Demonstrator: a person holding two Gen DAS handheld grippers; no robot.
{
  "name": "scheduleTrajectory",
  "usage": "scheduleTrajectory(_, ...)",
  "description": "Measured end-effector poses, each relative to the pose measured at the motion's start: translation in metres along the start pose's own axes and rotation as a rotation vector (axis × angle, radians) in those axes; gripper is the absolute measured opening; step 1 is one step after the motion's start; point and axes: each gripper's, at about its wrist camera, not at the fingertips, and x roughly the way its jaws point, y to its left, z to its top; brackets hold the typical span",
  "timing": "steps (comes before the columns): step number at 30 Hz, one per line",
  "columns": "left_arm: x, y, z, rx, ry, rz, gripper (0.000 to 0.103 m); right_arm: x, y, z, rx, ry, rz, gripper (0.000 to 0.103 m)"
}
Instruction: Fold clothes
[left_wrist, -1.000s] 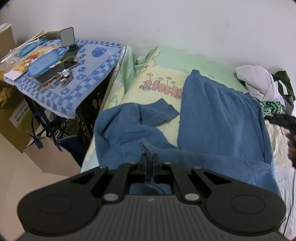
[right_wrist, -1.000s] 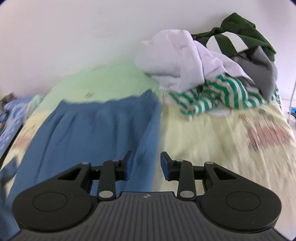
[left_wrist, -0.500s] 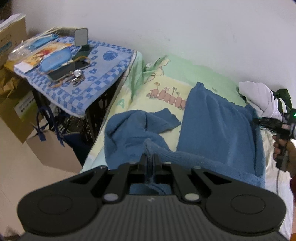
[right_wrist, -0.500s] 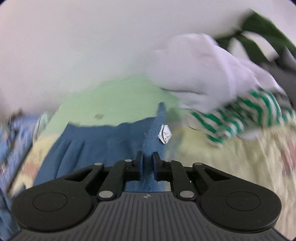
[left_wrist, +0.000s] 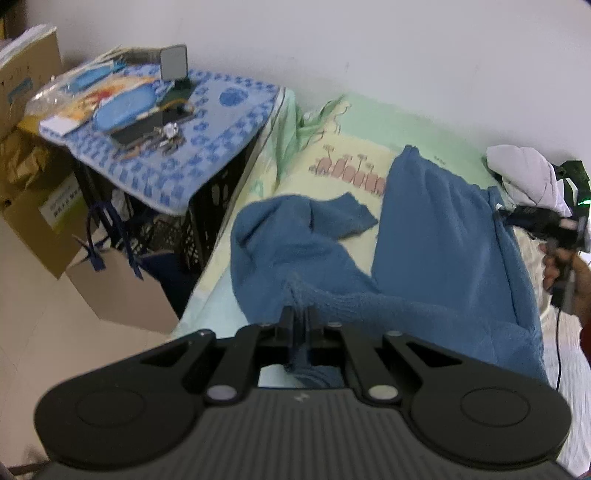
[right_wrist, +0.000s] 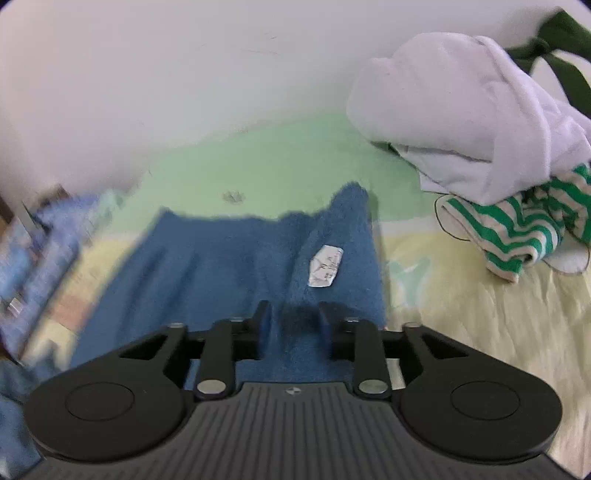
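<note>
The left gripper (left_wrist: 300, 319) stays clenched on a fold of the blue garment (left_wrist: 439, 236), which lies across the bed (left_wrist: 343, 147) near its wall edge. The right gripper (right_wrist: 294, 317), pinched on the garment's right edge half a second ago, is opening; cloth lies between its jaws, unpressed. The white label (right_wrist: 325, 266) now lies farther ahead.

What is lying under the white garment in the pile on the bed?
Under the white garment lies a green-and-white striped garment, resting on the yellow sheet. A dark green piece shows behind. Anything deeper in the pile is covered and cannot be seen.
</note>
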Motion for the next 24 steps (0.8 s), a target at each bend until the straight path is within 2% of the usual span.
scheduleTrajectory(3, -0.001, 0.008, -0.002, -0.023, 0.003, 0.003, 0.002, -0.001, -0.002, 0.012, -0.007, -0.036, -0.05, 0.037)
scheduleTrajectory(6, -0.011, 0.01, -0.004, -0.018, -0.024, 0.028, 0.002, 0.021, -0.003, 0.015, 0.0, 0.004, -0.079, 0.037)
scheduleTrajectory(7, -0.014, 0.01, -0.004, -0.016, -0.032, 0.037, 0.002, 0.029, -0.004, 0.014, 0.008, 0.021, -0.071, 0.039)
scheduleTrajectory(9, -0.019, 0.014, -0.003, -0.017, -0.046, 0.044, 0.002, 0.039, -0.001, 0.011, -0.009, 0.037, -0.071, 0.038)
scheduleTrajectory(14, -0.017, 0.012, -0.001, -0.018, -0.043, -0.009, 0.002, 0.039, 0.01, 0.011, -0.047, 0.035, -0.077, 0.039)
scheduleTrajectory(16, -0.01, 0.001, -0.003, 0.018, -0.033, -0.059, 0.002, 0.018, 0.007, 0.011, 0.0, 0.038, -0.057, 0.039)
scheduleTrajectory(19, 0.005, -0.021, -0.01, 0.093, -0.003, -0.14, 0.005, -0.026, 0.006, -0.004, 0.04, 0.074, 0.044, 0.039)
scheduleTrajectory(21, 0.02, -0.036, -0.017, 0.136, 0.024, -0.172, 0.005, -0.059, 0.001, -0.028, 0.021, 0.103, 0.065, 0.039)
scheduleTrajectory(24, 0.044, -0.061, -0.026, 0.185, 0.064, -0.235, 0.005, -0.113, -0.004, -0.08, -0.072, 0.146, 0.038, 0.039)
